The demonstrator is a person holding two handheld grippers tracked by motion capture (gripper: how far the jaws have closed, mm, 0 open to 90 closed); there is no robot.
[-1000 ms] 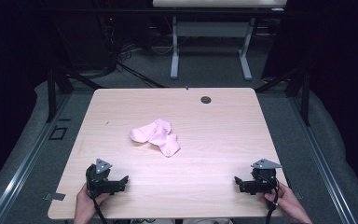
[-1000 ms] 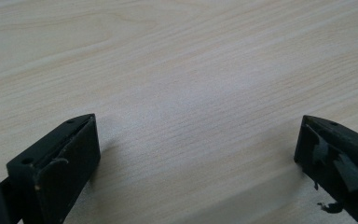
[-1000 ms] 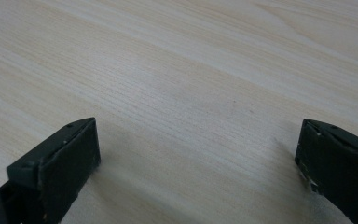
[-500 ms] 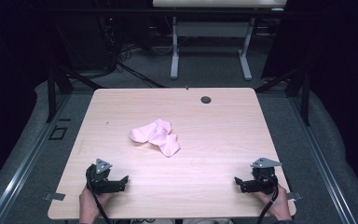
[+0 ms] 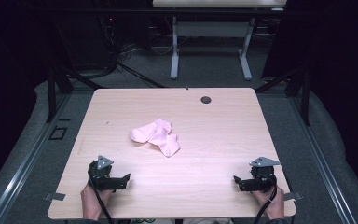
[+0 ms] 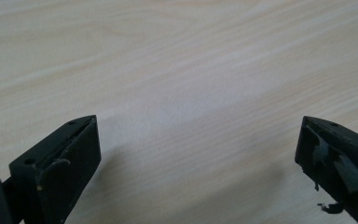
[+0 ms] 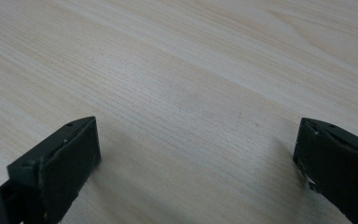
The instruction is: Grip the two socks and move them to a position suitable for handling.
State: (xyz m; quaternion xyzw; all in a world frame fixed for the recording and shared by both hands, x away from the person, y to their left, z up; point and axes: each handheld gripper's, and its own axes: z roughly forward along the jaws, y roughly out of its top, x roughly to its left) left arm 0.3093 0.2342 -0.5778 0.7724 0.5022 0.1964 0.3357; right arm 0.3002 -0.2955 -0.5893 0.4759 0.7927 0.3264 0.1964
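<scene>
A light wooden table (image 5: 223, 135) seen from above. Near its middle lie pink socks (image 5: 156, 136), a small crumpled pile resting flat on the wood; how many socks make up the pile cannot be told.

Nearer than the socks and to their left, the left gripper (image 5: 121, 181) rests on the table by the near edge, held by a hand (image 5: 91, 201). Its jaws are spread wide with nothing between them; in the left gripper view (image 6: 198, 154) bare wood grain lies between the two black jaws.

Nearer than the socks and to their right, the right gripper (image 5: 238, 181) rests by the same edge, held by the other hand (image 5: 271, 205). Its jaws are likewise spread wide and empty over bare wood (image 7: 198, 154).

Both grippers are well apart from the socks. Beyond the socks, near the far edge, sits a small dark round grommet (image 5: 206, 99).
</scene>
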